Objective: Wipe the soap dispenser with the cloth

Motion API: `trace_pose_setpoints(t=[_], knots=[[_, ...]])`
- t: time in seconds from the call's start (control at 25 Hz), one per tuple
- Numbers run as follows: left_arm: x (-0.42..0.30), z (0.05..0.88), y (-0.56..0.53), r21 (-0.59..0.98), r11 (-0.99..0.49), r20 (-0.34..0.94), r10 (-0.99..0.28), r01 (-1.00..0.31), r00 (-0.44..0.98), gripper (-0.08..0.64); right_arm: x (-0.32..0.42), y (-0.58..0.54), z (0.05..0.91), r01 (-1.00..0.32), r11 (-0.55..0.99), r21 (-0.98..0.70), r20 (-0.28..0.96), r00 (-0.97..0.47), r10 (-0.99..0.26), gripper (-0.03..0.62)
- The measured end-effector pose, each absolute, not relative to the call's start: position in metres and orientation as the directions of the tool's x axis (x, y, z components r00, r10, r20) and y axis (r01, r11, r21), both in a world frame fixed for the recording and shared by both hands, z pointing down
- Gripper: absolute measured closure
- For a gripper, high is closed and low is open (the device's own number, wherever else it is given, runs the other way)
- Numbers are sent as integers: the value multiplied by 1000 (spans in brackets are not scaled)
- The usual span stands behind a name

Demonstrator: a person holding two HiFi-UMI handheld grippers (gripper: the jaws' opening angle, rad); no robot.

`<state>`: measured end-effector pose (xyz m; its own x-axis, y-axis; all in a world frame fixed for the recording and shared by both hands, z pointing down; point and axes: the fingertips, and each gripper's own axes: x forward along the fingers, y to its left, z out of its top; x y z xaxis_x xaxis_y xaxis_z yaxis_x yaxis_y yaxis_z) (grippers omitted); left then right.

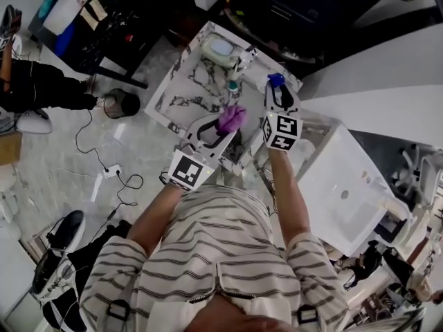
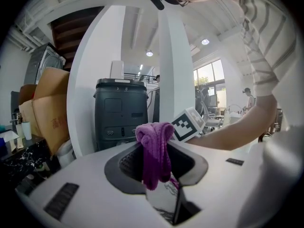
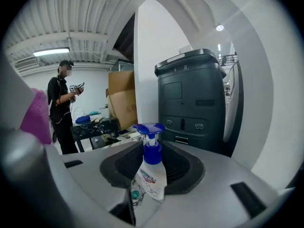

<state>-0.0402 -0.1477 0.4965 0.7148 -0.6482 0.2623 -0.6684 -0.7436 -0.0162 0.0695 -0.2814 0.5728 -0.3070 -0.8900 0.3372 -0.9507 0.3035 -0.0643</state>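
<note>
Cloth (image 2: 154, 148) left — soap dispenser (image 3: 152, 172) right

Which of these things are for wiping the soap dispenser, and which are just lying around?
For the job: purple cloth, soap dispenser.
Just lying about: marble table, white dish, cardboard boxes.

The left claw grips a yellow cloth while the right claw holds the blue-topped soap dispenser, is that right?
Not quite. The cloth in the left claw is purple, not yellow; the left gripper view shows it. The right claw does hold the blue-topped soap dispenser.
</note>
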Motion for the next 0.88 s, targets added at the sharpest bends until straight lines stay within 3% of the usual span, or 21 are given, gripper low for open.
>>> trace_pose_setpoints(t=[0.88], knots=[[-46, 522, -158, 62, -737, 272, -637, -673, 722, 440, 80, -343, 644, -955, 295, -35, 429, -281, -859, 449]])
